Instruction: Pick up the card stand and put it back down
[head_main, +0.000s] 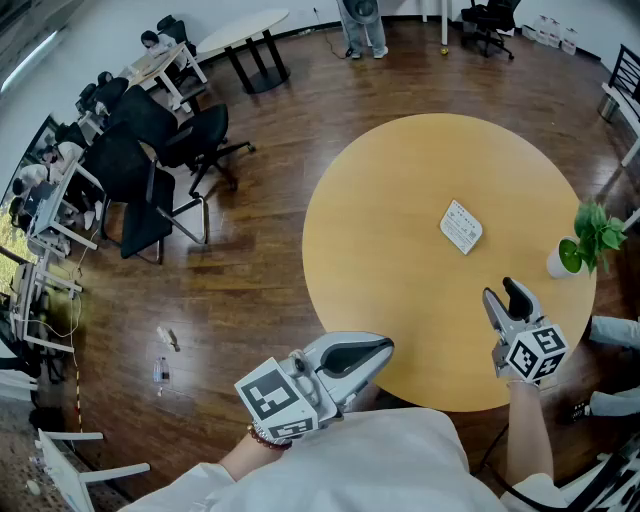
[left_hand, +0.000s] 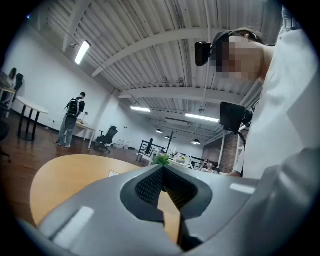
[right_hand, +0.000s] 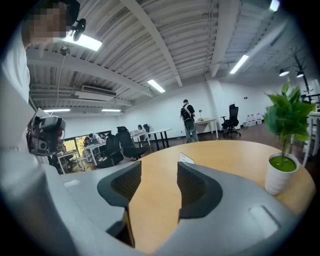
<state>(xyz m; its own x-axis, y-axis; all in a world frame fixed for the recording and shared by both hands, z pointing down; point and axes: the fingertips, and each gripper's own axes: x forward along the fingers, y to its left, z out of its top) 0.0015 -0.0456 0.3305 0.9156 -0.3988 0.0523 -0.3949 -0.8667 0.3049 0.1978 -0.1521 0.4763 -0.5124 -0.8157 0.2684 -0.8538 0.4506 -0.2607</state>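
From the head view, the round table (head_main: 400, 200) carries the card stand (head_main: 461, 227) a little toward 1 o'clock of its centre. From above it is only a white rectangle, and its print is too small to read. A potted plant (head_main: 575, 250) sits at the 3 o'clock rim. The right gripper (head_main: 505, 297) is over the 5 o'clock edge. The left gripper (head_main: 380, 352) is at 7 o'clock, at the rim.

The left gripper view alone shows that gripper's tongs narrowed until the tips meet, with nothing gripped. A white corner (left_hand: 114, 174) at 10 o'clock of the tips is probably the stand, mostly hidden behind the gripper's body.

The right gripper view shows its tongs wide apart over bare tabletop. The stand (right_hand: 186, 158) is well beyond them, its lower part cut off by the right-hand jaw.
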